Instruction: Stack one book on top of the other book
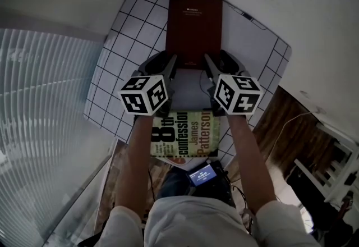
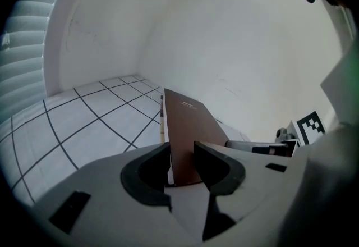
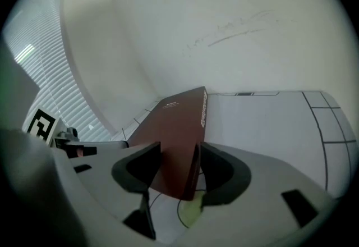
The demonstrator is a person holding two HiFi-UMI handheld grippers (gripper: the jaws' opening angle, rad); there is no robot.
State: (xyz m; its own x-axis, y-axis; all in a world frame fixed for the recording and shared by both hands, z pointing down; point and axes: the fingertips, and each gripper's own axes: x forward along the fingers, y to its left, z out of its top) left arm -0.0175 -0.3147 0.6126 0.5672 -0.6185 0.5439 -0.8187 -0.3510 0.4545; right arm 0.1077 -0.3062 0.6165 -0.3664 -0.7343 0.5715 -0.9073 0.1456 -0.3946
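1. Mat [image 1: 112,72]. White with a black grid, it covers the tabletop from the left edge to the far right. Both books sit over it.

2. Brown book [image 1: 193,21]. A hardback, the larger of the two, lying at the far middle with its long side running away from us. Its near short edge is in both grippers. We cannot tell whether it rests flat or is just clear of the surface.

3. Paperback [image 1: 185,133]. It has a pale green cover with bold print and lies at the near edge, just below our wrists and apart from the brown book. We take it to be the base of the stack.

4. Left gripper [image 2: 182,166]. It is clamped on the near left corner of the brown book, with a pad on each face.

5. Right gripper [image 3: 179,168]. It is clamped on the near right corner at the spine side, likewise pinching the cover and the underside.

Step in hand, as we judge it: carry the brown book near and set it on the paperback. The grip holds one edge only, so the far end may droop or drag. We would raise both grippers evenly and keep them level. Then we would draw the book back until its edges line up over the paperback, lower it flat, and only then let go.
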